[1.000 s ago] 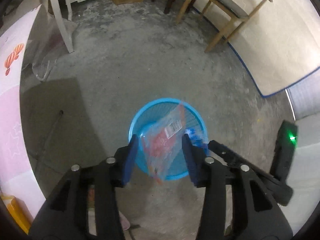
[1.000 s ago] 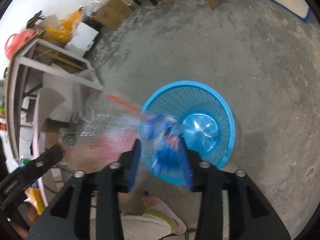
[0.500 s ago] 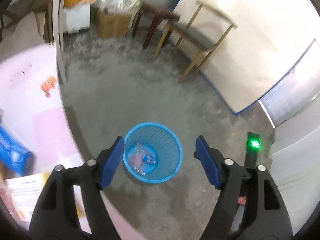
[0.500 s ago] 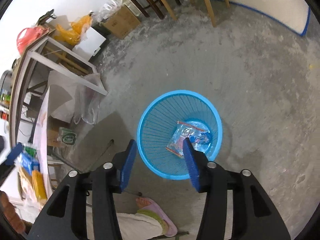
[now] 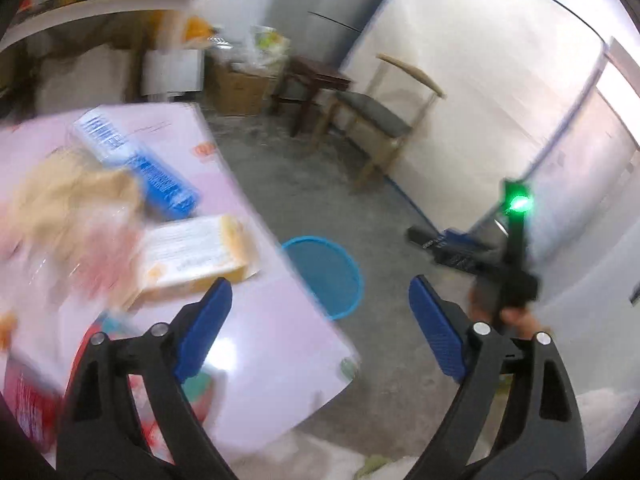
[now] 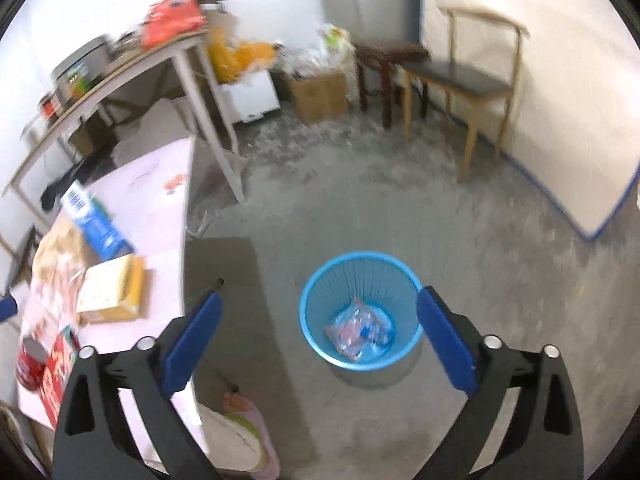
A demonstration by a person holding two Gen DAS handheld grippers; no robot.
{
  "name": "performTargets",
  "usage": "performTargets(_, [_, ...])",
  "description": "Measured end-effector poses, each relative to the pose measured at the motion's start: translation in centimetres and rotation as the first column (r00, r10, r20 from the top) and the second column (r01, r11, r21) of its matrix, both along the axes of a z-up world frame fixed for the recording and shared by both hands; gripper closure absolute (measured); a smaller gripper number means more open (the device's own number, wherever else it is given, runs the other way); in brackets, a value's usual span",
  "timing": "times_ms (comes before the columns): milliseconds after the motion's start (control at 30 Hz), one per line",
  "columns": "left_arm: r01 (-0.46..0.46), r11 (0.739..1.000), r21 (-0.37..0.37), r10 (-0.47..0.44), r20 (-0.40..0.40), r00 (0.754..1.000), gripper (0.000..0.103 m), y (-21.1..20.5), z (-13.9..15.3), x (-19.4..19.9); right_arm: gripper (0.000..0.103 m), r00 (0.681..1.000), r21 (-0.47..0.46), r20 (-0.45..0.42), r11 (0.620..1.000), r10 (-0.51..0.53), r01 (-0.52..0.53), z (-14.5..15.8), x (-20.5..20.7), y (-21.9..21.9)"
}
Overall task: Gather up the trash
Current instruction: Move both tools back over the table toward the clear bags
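Trash: clear plastic wrappers [image 6: 358, 330] with red and blue print lie at the bottom of the blue mesh wastebasket [image 6: 320, 344] on the concrete floor [image 6: 500, 280]; how many wrappers, cannot tell, they overlap. In the left wrist view the basket [image 5: 340, 280] is half cut off by the desk edge and its contents are hidden.

Left view is heavily motion-blurred: the pink desk [image 5: 272, 360] carries a blue-and-white carton [image 5: 136, 160], a yellow-and-white box [image 5: 196, 256], a tan crumpled mass [image 5: 68, 192] that cannot be identified, and red packaging [image 5: 24, 400] cut off at the frame edge.

Right view shows the same desk [image 6: 160, 216]: one blue carton [image 6: 96, 224], one yellow box [image 6: 112, 292], one red can [image 6: 30, 364], more red packaging beside it.

Left gripper [image 5: 320, 328] jaws opening, wide apart, nothing between them. Right gripper [image 6: 320, 344] jaws opening, wide, empty; the basket is seen between them, well below.

Behind: one wooden chair [image 6: 464, 84], one dark stool [image 6: 384, 56], one cardboard box [image 6: 320, 96], one white-legged side table [image 6: 192, 80] with blurred clutter on top. A slippered foot [image 6: 244, 412] is just beside the desk.
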State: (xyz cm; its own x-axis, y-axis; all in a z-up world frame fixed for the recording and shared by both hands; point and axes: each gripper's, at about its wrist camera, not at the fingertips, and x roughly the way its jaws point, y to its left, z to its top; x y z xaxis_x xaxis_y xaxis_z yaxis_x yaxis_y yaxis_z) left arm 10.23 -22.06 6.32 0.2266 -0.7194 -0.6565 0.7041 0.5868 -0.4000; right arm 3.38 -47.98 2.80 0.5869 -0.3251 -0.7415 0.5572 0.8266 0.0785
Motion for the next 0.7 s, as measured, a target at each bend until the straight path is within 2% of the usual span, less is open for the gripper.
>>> performTargets(167, [-0.182,0.983,-0.015,0.181,-0.024,0.983,0.01,7.5,-1.8,-0.8,0.006,0.993,-0.154,-0.01,0.981,0.114,-0.114,3.4,2.9,6.2])
performTargets(233, [-0.263,0.965,-0.026,0.263,-0.01,0.965,0.008,10.8,-2.3,-1.0,0.006,0.991,-0.208,-0.01,0.969,0.136,-0.135,4.3,3.7,8.2])
performTargets(333, [-0.344,0.938,-0.028,0.344,-0.006,0.939,0.008,14.6,-2.9,-1.4,0.006,0.975,-0.272,0.003,0.938,0.223,-0.214,5.2,5.1,11.5])
performTargets(467, [-0.429,0.903,-0.031,0.429,-0.001,0.903,0.008,18.6,-3.8,-1.7,0.006,0.929,-0.225,0.08,0.915,0.361,-0.336,5.7,5.6,14.6])
performTargets(567, [-0.432,0.896,-0.103,0.433,-0.014,0.901,0.008,20.5,-4.1,-1.8,0.006,0.894,-0.154,0.126,0.899,0.43,-0.41,5.4,6.3,16.0])
performTargets(633, [-0.439,0.888,-0.14,0.443,-0.005,0.897,0.008,21.4,-4.3,-2.1,0.006,0.886,-0.102,0.124,0.894,0.447,-0.437,5.1,6.9,16.6])
performTargets(700, [-0.421,0.894,-0.152,0.428,0.012,0.904,0.008,21.8,-4.4,-2.5,0.006,0.881,-0.04,0.119,0.889,0.458,-0.456,4.6,7.5,17.0])
